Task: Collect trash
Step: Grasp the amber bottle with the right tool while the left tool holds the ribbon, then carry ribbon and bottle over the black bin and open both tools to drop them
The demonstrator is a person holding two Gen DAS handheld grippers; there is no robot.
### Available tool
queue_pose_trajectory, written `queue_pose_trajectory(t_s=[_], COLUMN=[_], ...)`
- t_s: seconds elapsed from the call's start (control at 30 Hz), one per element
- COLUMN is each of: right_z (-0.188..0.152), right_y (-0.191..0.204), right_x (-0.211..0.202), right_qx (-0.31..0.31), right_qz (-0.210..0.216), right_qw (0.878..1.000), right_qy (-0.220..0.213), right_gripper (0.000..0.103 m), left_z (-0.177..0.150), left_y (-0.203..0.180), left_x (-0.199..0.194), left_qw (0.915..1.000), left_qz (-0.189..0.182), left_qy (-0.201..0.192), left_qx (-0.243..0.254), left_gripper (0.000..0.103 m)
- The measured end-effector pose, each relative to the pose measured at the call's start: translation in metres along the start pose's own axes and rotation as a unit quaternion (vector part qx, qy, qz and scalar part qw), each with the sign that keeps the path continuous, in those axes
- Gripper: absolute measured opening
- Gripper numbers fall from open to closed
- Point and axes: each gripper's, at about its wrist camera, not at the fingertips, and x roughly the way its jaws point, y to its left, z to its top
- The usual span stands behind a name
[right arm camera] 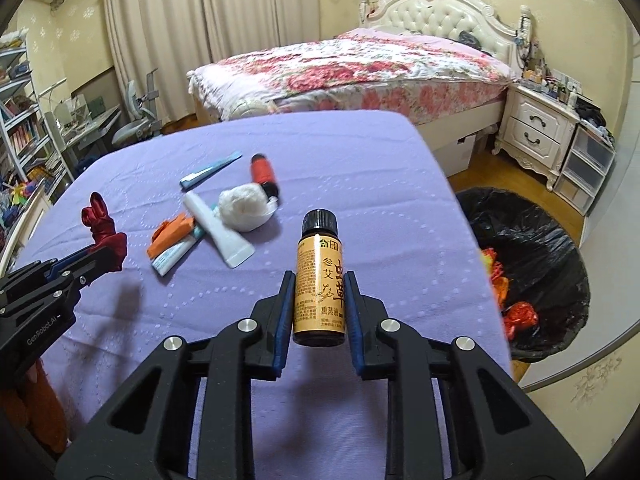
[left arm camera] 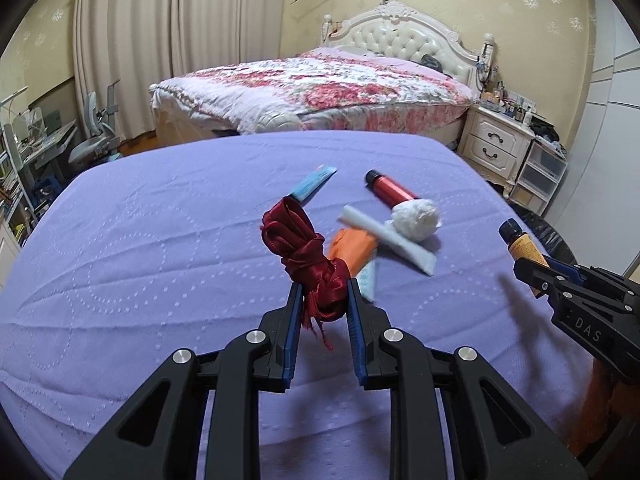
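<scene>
The dark red satin ribbon bundle (left arm camera: 310, 252) is clamped in the left hand-held gripper (left arm camera: 322, 300), raised above the purple quilted surface (left arm camera: 160, 248). The small amber glass bottle with a tan label and black cap (right arm camera: 319, 276) is pinched upright in the right hand-held gripper (right arm camera: 319, 300), above that surface's right side. Beyond the bottle lie a white crumpled tissue ball (right arm camera: 244, 208), a white flat tube (right arm camera: 218, 230), a red cylinder (right arm camera: 264, 174), an orange wrapper (right arm camera: 170, 234) and what seems, through blur, a blue sachet (right arm camera: 210, 170). Right of the surface stands a black-lined trash bin (right arm camera: 532, 240).

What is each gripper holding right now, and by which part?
The left gripper pinches the dark red satin ribbon bundle near its lower end. The right gripper clamps the small brown glass bottle across its labelled body.
</scene>
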Motion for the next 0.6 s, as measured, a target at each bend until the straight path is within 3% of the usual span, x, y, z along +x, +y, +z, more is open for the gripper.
queue_pose_trajectory(t_s=[0.6], right_z=[0.023], right_y=[-0.119], right_x=[-0.024], right_qx=[0.075], right_qz=[-0.100], right_qw=[0.991], right_qy=[-0.057], right_gripper=[0.023], left_z=[0.055], left_y=[-0.121], left_x=[0.023], left_qw=[0.9906], left_qz=[-0.091], left_qy=[-0.050], left_qx=[0.089], left_gripper=[0.023])
